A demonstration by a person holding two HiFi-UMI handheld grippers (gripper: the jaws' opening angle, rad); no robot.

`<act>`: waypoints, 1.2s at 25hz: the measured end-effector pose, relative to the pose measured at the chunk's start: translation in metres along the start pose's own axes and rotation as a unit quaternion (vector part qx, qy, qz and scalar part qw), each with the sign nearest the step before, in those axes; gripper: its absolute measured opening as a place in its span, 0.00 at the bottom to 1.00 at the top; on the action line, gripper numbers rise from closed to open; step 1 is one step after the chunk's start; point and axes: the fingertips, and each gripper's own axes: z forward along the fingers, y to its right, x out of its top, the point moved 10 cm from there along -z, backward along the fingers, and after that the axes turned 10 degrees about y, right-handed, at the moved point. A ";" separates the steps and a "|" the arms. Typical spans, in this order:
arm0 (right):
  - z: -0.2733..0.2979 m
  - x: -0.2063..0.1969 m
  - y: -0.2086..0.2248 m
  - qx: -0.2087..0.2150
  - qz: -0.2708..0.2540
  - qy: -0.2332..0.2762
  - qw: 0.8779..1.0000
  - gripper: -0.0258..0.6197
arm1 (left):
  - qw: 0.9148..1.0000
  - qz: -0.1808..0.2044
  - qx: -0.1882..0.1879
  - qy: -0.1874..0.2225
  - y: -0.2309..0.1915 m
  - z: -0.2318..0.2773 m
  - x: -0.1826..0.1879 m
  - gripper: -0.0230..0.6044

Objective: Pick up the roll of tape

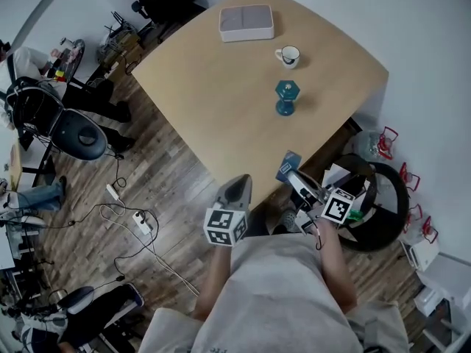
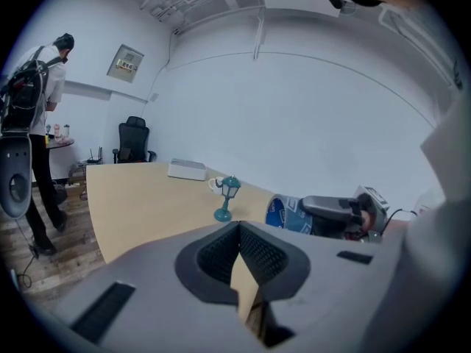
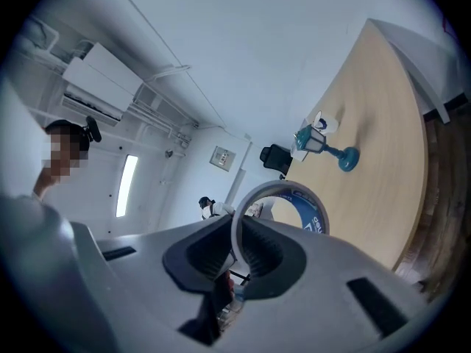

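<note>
Right gripper (image 3: 237, 230): jaws pinching the wall of the grey roll of tape with a blue printed inner face (image 3: 309, 208). One jaw sits inside the ring and one outside. The roll stands on edge, with most of the ring sticking out past the jaw tips.

Head view: the right gripper (image 1: 292, 175) holds the roll of tape (image 1: 288, 164) in the air by the near edge of the pale wooden surface (image 1: 221, 101), close in front of the person. Hard to say from this angle whether the roll is over the edge or just clear of it.

Left gripper (image 2: 239, 225): jaws pressed together, nothing between them. In the head view it (image 1: 237, 184) is just beside the right gripper, also at the near edge.

Farther back on the surface:
- teal lantern-shaped ornament (image 1: 286, 98), upright and well apart from the roll
- white mug (image 1: 288, 56) behind the ornament
- flat white box (image 1: 246, 22) near the far corner
</note>
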 end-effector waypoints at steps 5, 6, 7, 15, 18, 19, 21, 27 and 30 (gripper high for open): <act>-0.019 0.004 0.007 -0.004 0.020 0.018 1.000 0.11 | 1.000 0.007 -0.006 0.004 0.016 0.004 -0.007 0.04; -0.024 0.005 0.008 -0.005 0.018 0.018 1.000 0.11 | 1.000 0.008 -0.007 0.005 0.019 0.005 -0.009 0.04; -0.028 0.006 0.009 -0.005 0.013 0.017 1.000 0.11 | 1.000 0.010 -0.010 0.005 0.024 0.005 -0.011 0.04; -0.053 0.017 0.007 -0.006 -0.027 -0.003 1.000 0.11 | 0.999 0.020 -0.044 0.004 0.050 0.010 -0.020 0.04; -0.064 0.020 0.001 -0.007 -0.036 0.005 0.999 0.11 | 0.998 0.022 -0.051 0.010 0.057 0.010 -0.018 0.04; -0.067 0.019 -0.001 -0.006 -0.040 0.005 0.999 0.11 | 0.998 0.023 -0.053 0.011 0.059 0.010 -0.017 0.04; -0.072 0.017 -0.003 -0.007 -0.043 0.006 0.999 0.11 | 0.998 0.025 -0.056 0.012 0.063 0.011 -0.017 0.04; -0.082 0.011 -0.001 -0.014 -0.036 0.005 0.999 0.11 | 0.997 0.032 -0.067 0.001 0.074 0.011 -0.026 0.04; -0.081 0.011 0.000 -0.013 -0.036 0.005 0.999 0.11 | 0.997 0.037 -0.073 -0.001 0.075 0.013 -0.025 0.04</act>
